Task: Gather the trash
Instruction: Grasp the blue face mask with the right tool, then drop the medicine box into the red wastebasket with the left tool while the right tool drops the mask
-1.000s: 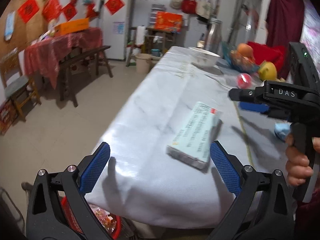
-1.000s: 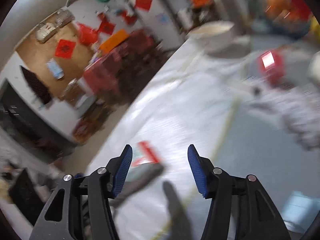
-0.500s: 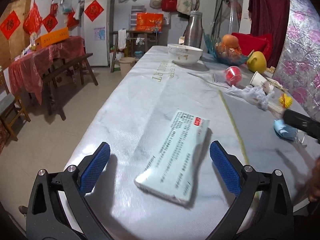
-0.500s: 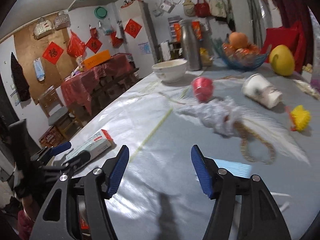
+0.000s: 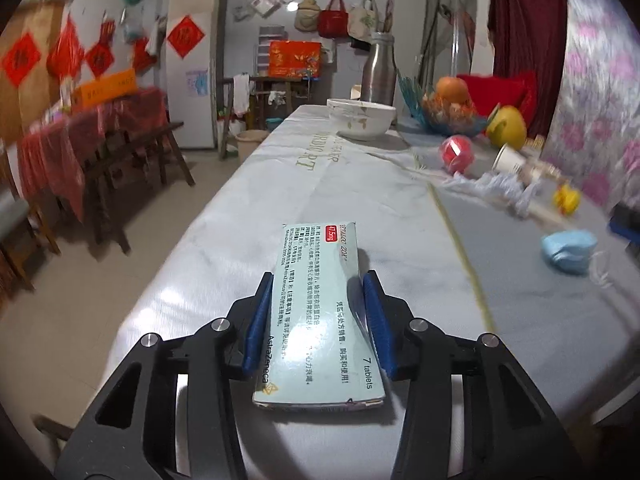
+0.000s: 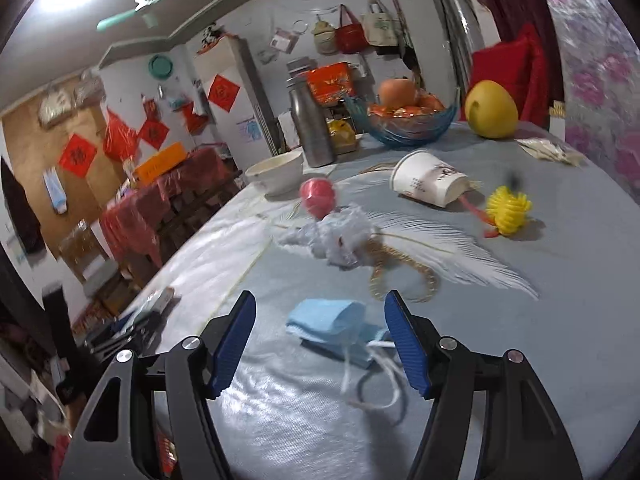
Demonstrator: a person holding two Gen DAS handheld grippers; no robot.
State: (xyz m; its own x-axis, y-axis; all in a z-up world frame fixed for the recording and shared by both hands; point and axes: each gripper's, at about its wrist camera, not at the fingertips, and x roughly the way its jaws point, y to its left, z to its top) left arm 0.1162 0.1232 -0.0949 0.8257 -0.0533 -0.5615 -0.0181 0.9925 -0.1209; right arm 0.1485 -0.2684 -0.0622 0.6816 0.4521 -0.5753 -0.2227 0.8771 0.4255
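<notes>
My left gripper (image 5: 318,320) is closing its jaws on the medicine box (image 5: 320,312), and the blue pads (image 5: 258,320) already touch its two long sides. The box lies flat on the grey tablecloth (image 5: 360,192) near the table's near edge, with its far end sticking out past my fingertips.

My right gripper (image 6: 320,336) stands fairly wide with its jaws parted and nothing gripped. Between them, touching neither pad, lies a crumpled blue face mask (image 6: 332,322) with its white ear loops (image 6: 372,376) trailing toward me. Beyond it lie a crumpled white wrapper (image 6: 332,240), a white feather (image 6: 448,248), a gold chain (image 6: 400,272), a tipped paper cup (image 6: 428,184) and a yellow spiky ball (image 6: 508,210).
</notes>
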